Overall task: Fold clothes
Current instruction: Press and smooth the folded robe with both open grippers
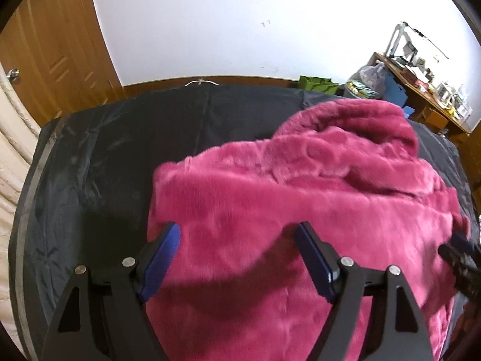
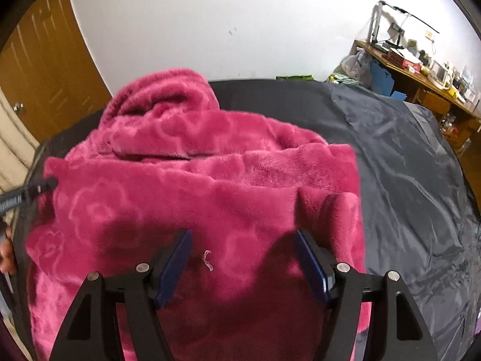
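Left wrist view: left gripper point(image 1: 237, 234) points steeply down over the near part of a pink plush garment point(image 1: 300, 186), jaws spread wide, nothing between the pads, just fleece underneath. Cannot tell if the tips touch the pile. The garment lies on a dark sheet point(image 1: 105, 150) covering the bed and fills the centre and right of this view; its left edge runs just beside the left finger point(image 1: 168, 240). So the fabric lies ahead and to the right of this gripper, bare sheet to its left. Bunched hood or collar end sits far side, toward the wall. Right gripper point(image 1: 460, 246) pokes in at the right edge over the same garment, blurred.

Right wrist view: right gripper point(image 2: 243, 237) also tilted down over the garment point(image 2: 180, 180), jaws well apart, holding nothing; a small pale thread point(image 2: 207, 260) lies on the fleece between them. The garment's right edge with a raised fold point(image 2: 327, 210) is just by the right finger, and bare dark sheet point(image 2: 405, 165) lies beyond. Left gripper point(image 2: 39, 186) visible at the left edge by the garment's left border, with a bit of the person's hand point(image 2: 6, 252) below it.

Judgement: the long axis runs away from the person, near hem to far hood. Each gripper sits near its own side edge, at the near end. The next move likely turns on each one taking its nearer edge; the left is closest to the left border, the right to the raised fold. Neither has a grip yet.
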Motion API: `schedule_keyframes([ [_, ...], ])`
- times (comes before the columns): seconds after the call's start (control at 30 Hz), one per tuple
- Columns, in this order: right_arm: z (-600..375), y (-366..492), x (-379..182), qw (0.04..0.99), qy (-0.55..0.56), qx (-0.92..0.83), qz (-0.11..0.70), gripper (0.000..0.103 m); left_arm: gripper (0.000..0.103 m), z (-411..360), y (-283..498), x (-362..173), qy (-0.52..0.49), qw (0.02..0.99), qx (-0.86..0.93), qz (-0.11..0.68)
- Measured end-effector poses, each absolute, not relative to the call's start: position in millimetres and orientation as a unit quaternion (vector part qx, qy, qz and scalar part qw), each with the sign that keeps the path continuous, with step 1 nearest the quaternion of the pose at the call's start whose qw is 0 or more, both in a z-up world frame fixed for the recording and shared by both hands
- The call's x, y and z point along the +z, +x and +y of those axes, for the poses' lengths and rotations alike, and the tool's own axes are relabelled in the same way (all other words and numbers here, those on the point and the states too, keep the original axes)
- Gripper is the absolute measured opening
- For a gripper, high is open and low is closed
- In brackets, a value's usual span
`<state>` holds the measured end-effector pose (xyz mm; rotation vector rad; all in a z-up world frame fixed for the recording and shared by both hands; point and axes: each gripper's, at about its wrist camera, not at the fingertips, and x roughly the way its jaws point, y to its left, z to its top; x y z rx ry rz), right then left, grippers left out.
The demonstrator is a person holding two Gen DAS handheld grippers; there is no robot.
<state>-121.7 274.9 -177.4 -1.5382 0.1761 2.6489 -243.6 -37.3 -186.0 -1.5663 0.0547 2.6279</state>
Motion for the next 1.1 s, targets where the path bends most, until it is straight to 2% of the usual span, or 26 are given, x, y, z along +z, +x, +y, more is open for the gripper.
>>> schedule_keyframes([
  [0.27,271.2,-130.9,-197.4,0.037,-0.521,0.851,0.048,0.074,0.084,-32.6,-253.0,-208.8,-0.531,0.038,0.846,0.029],
  [0.37,268.8,-133.0,-199.2,0.037,-0.522,0.851,0.041,0.076,0.087,-33.0,-254.7,-216.1,-0.530,0.037,0.847,0.029],
  [0.57,268.7,-124.1,-188.6,0.037,-0.523,0.850,0.054,0.076,0.088,-36.2,-250.5,-207.9,-0.535,0.037,0.844,0.024],
  [0.8,260.4,-85.9,-157.9,0.024,-0.498,0.863,0.079,0.076,0.088,-44.4,-206.5,-175.4,-0.522,0.077,0.849,0.013],
  [0.93,251.5,-72.4,-167.9,0.018,-0.514,0.855,0.064,0.076,0.088,-42.5,-177.9,-177.6,-0.531,0.106,0.840,0.023],
  [1.1,256.5,-77.7,-187.7,0.024,-0.533,0.844,0.056,0.077,0.088,-36.0,-167.0,-206.0,-0.551,0.110,0.826,0.044],
])
